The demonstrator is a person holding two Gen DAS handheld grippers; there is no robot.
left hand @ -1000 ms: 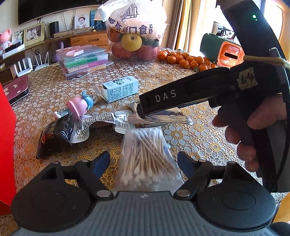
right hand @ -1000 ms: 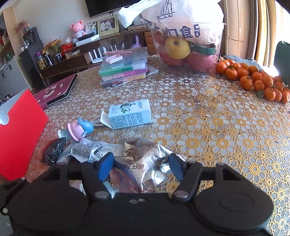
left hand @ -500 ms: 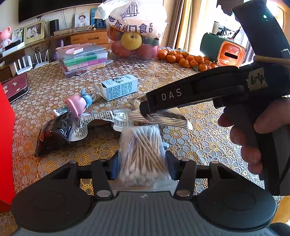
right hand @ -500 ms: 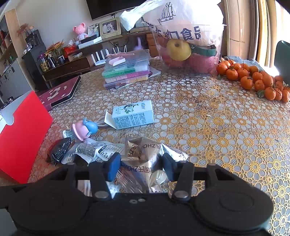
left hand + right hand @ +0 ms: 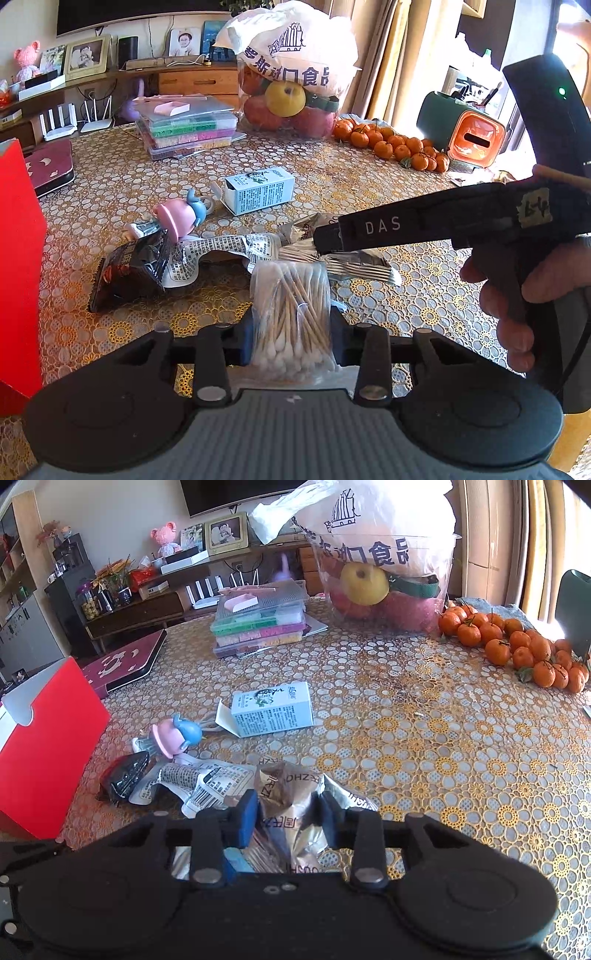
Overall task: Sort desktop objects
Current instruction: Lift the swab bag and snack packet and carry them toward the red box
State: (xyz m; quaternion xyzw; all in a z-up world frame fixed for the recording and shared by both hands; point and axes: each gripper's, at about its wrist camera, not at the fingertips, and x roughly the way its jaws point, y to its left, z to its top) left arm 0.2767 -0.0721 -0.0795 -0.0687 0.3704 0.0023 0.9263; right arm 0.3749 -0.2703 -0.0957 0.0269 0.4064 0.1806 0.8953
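Observation:
My left gripper point(image 5: 291, 334) is shut on a clear bag of cotton swabs point(image 5: 291, 299), lifted a little off the lace tablecloth. My right gripper point(image 5: 286, 818) is shut on a crumpled silver foil wrapper point(image 5: 291, 790); in the left wrist view it reaches in from the right, its tip at that foil wrapper point(image 5: 354, 264). Just beyond lie a white printed wrapper point(image 5: 218, 251), a black snack packet point(image 5: 129, 266), a pink and blue toy point(image 5: 181, 218) and a light-blue carton point(image 5: 258, 190).
A red box point(image 5: 18, 266) stands at the left edge. Stacked plastic cases point(image 5: 184, 125), a fruit bag point(image 5: 295, 74), a heap of tangerines point(image 5: 391, 144) and an orange-and-green container point(image 5: 469, 136) line the back. A dark red box point(image 5: 122, 664) lies far left.
Both grippers went from open to shut: the left closed on the cotton swab bag, the right on the foil wrapper. Both then rose slightly with their loads.

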